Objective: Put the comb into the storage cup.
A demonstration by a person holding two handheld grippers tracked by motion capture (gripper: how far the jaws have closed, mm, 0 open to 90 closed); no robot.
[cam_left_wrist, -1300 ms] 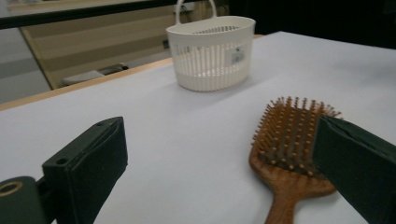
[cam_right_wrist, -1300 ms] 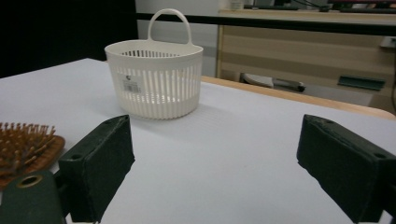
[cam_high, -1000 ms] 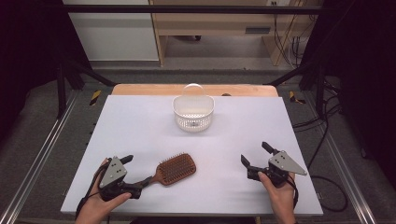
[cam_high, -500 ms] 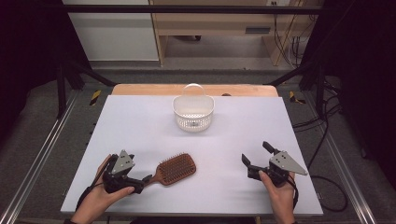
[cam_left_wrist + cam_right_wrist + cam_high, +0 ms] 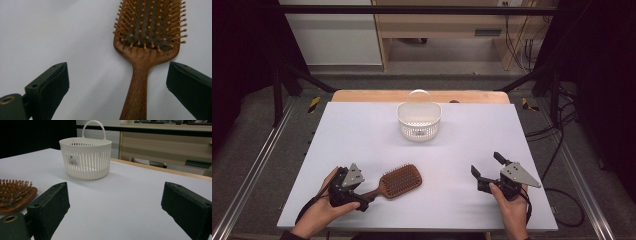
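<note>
Straddling the wooden hairbrush's (image 5: pixel 147 50) handle, the left gripper (image 5: pixel 117 82) is holding its jaws wide apart, untouching. The brush is lying bristles-up on the table (image 5: pixel 512 135), well apart from the white basket (image 5: pixel 419 120), whose inside is hidden. The right gripper (image 5: pixel 486 167) is hovering, spread.

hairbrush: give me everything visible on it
The hairbrush is a brown wooden paddle brush with a broad rounded-rectangular head, a dark pad set with ball-tipped wooden pins, and a narrow handle. It lies flat on the white table, bristles up, near the front edge, left of centre, head pointing toward the table's middle. The handle runs between the open jaws of the left tool, closer to one jaw; neither jaw visibly touches it. Apart from the table, nothing else meets it.
</note>
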